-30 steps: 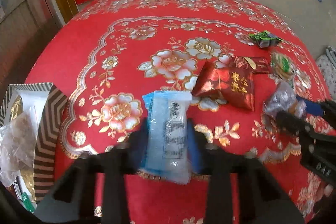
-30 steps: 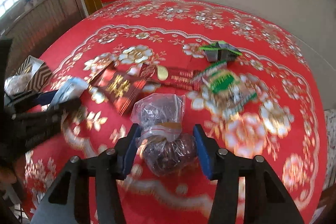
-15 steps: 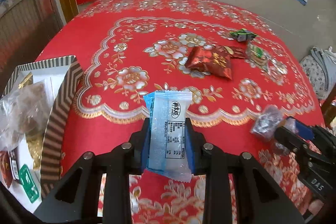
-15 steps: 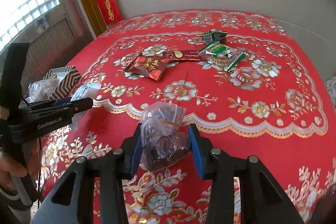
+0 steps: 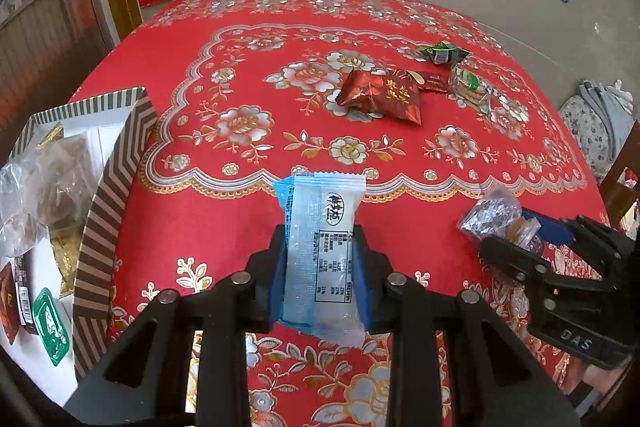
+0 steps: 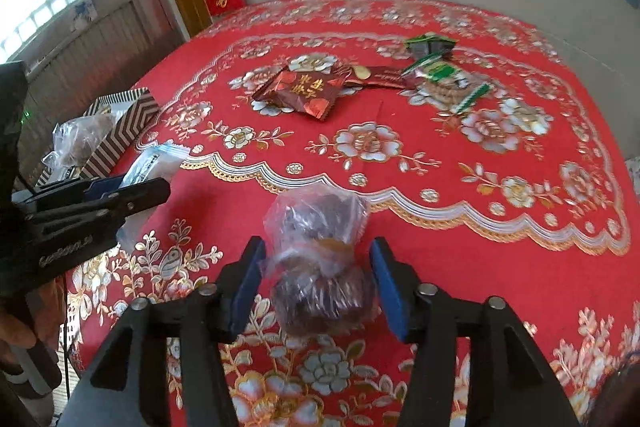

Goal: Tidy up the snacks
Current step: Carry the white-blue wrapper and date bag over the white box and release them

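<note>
While the round table (image 5: 248,39) under its red flowered cloth fills both views, the striped box (image 5: 116,179) sits at its left edge, already holding several packets. That box looks like the goal for what both tools carry. The left tool (image 5: 320,259) is clamped on a blue-and-clear wrapped snack (image 5: 320,227), which stands upright between the pads, just right of the box. To place it well, it should be carried over the striped wall, lowered into a bare part of the white floor, and only then released.

The right tool (image 6: 316,283) has a clear bag of dark sweets (image 6: 320,267) between its jaws, which have just been opening; gaps show on both sides, so the bag seems loose and may drop onto the overhanging cloth, short of the box. A fresh squeeze looks wise before moving on.

Four more snacks remain far across the table: a dark red packet (image 5: 380,97), a brown one (image 5: 432,81), a green-and-clear biscuit pack (image 5: 470,87) and a small green packet (image 5: 442,51). Bare cloth between them and the box leaves open room.
</note>
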The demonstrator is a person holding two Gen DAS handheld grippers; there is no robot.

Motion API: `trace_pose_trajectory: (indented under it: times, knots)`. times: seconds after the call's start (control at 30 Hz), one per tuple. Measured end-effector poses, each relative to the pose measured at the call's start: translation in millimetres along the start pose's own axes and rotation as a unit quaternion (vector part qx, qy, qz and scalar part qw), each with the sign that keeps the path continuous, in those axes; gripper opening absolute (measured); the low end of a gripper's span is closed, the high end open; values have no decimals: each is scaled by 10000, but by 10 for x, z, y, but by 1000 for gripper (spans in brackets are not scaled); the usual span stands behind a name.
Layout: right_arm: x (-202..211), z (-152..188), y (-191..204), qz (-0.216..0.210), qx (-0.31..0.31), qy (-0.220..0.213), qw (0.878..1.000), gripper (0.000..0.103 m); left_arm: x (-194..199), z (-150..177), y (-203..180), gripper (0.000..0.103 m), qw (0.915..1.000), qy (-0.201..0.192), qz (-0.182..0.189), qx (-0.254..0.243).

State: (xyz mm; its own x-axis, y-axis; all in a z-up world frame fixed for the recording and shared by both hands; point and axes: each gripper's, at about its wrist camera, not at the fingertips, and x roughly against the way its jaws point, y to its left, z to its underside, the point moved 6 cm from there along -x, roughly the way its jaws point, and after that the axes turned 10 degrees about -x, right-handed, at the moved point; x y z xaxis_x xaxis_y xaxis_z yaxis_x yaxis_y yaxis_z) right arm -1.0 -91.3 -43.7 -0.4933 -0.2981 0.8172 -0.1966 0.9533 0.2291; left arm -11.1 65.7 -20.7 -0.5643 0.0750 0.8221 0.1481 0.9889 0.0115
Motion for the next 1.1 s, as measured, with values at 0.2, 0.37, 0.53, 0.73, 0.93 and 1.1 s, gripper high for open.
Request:
trace_pose_trajectory:
  times: [0.2, 0.37, 0.53, 0.73, 0.93, 1.1]
  knots:
    - [-43, 40, 11, 86, 139, -44, 9999, 48, 8, 6, 16, 31, 10000, 20, 8, 37]
    - [159, 66, -92, -363, -406, -357, 9979, 48, 29, 20, -38, 31, 10000, 10, 48, -7]
    - [352, 35, 5, -421, -364, -589, 9967, 48, 96, 18, -125, 31, 9999, -70, 19, -123]
    - [460, -1, 144, -475, -358, -776, 9952, 48, 203, 5, -156, 31, 9995, -207, -67, -211]
    - [489, 18, 252, -489, -302, -804, 9951, 48, 300, 17, -138, 32, 9990, -331, -152, -266]
    - [493, 30, 345, -492, -245, -793, 9953, 48, 370, 40, -75, 32, 9985, -410, -232, -275]
